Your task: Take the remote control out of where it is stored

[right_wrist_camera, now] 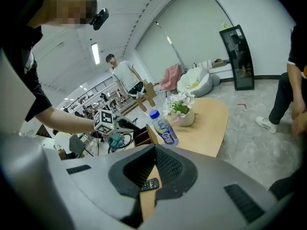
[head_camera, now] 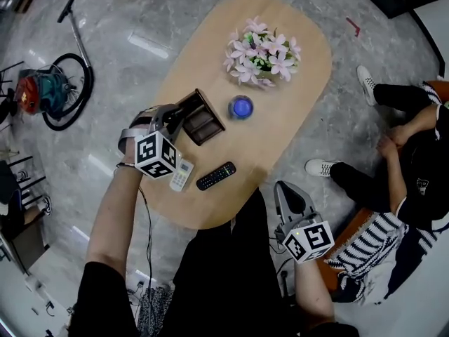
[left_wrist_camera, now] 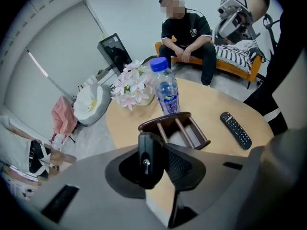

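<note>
A brown wooden organizer (head_camera: 203,121) (left_wrist_camera: 184,123) stands on the oval table (head_camera: 302,104). My left gripper (head_camera: 177,118) (left_wrist_camera: 160,153) is at the organizer's left end, pointing steeply down. Its jaws are shut on a black rounded thing with a small screw (left_wrist_camera: 146,159), apparently a remote seen end-on. A black remote (head_camera: 216,175) (left_wrist_camera: 236,130) (right_wrist_camera: 149,184) and a white remote (head_camera: 182,175) lie flat on the table near its front edge. My right gripper (head_camera: 289,192) (right_wrist_camera: 154,164) hangs off the table's front right edge, open, with nothing between its pads.
A water bottle with a blue cap (head_camera: 240,107) (left_wrist_camera: 165,90) stands just right of the organizer, a pot of pink flowers (head_camera: 263,51) behind it. A person (head_camera: 407,153) sits on a bench at the right. A vacuum cleaner (head_camera: 49,90) lies on the floor at the left.
</note>
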